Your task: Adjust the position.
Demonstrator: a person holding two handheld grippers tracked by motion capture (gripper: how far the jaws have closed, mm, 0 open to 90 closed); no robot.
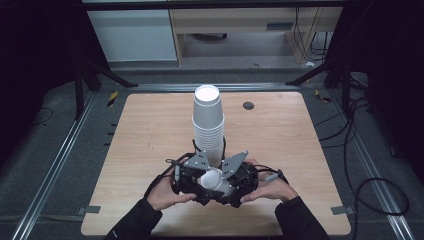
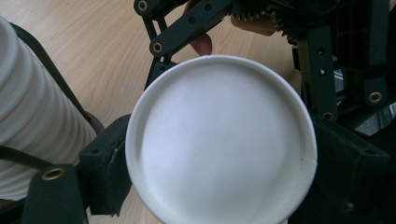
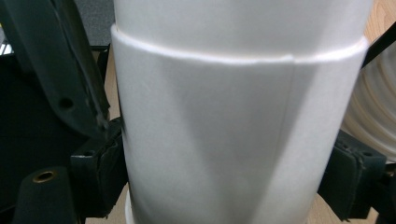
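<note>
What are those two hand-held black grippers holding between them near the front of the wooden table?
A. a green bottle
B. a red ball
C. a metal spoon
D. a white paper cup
D: a white paper cup sits between the left gripper and right gripper.

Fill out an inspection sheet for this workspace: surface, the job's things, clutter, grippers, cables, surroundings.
Surface: wooden table, bare apart from the cups.
Job's things: tall stack of white paper cups standing upside down mid-table; white cups, one nested in another, held on their side between both grippers in front of it.
Clutter: nothing seen.
Grippers: left gripper has its pads at the cups' base end, whether pressing cannot be told; right gripper clamps the cups' wall.
Cables: black cables trail on the floor at right.
Surroundings: dark frame, grey floor, pale cabinet behind.
</note>
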